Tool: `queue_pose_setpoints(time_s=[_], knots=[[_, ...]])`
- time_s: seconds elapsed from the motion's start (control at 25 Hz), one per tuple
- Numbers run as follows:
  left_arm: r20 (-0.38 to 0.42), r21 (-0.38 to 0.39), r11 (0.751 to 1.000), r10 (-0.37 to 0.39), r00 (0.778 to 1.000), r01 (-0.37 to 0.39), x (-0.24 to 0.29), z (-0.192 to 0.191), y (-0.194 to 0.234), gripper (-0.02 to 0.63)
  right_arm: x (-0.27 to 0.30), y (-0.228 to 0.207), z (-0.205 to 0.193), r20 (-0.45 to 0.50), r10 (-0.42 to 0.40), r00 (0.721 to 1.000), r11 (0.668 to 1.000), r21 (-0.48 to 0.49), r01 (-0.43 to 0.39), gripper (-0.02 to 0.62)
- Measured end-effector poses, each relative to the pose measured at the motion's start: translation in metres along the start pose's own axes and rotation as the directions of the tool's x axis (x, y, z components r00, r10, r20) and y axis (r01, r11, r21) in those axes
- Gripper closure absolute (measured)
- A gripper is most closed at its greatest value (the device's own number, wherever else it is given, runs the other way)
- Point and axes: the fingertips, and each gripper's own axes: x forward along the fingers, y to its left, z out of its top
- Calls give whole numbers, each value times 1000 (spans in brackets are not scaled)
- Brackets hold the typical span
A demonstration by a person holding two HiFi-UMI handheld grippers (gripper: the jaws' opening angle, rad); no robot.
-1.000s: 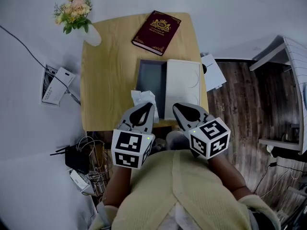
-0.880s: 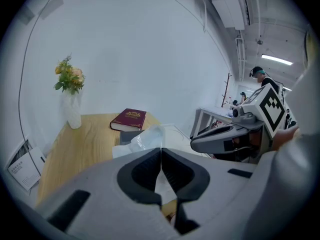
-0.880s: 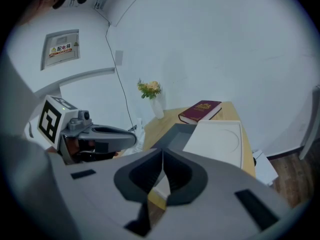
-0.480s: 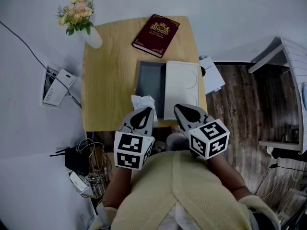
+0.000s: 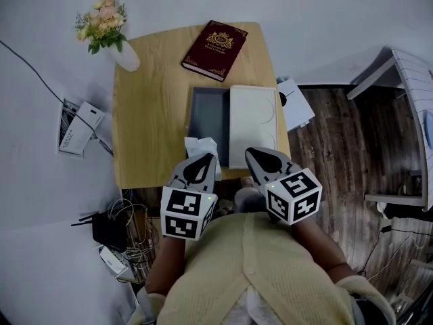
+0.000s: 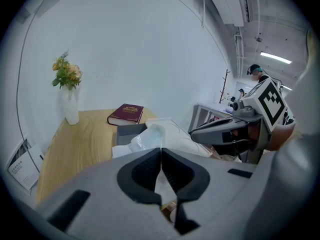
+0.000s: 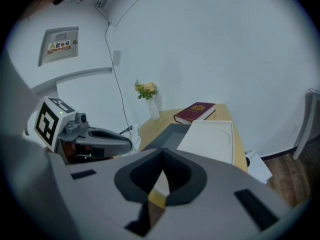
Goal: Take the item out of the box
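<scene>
An open box lies on the wooden table (image 5: 149,114), its dark grey tray (image 5: 208,116) beside its white lid (image 5: 253,116). A crumpled white plastic-wrapped item (image 5: 201,146) rests on the table outside the tray, at its near left corner. My left gripper (image 5: 198,162) hovers at the table's near edge just behind the item, jaws shut. The left gripper view shows the item (image 6: 147,138) right beyond the closed tips (image 6: 161,151). My right gripper (image 5: 260,158) is shut too, at the near edge by the lid (image 7: 210,134), with nothing held.
A dark red book (image 5: 214,41) lies at the table's far side, and a white vase of flowers (image 5: 108,29) stands at the far left corner. On the floor are papers (image 5: 76,126), a black router (image 5: 108,225) with cables, and a white sheet (image 5: 295,103).
The head view has shifted a little. Both grippers stay shut at the table's near edge and the item keeps its place.
</scene>
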Motion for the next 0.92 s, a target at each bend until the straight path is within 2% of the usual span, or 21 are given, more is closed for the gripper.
queue_pose_setpoints(time_s=[0.92], knots=[[-30,16,1000,-22,999,22,6,-4,1,580,1,-7,4,22,-36,999,999,18,35,566]])
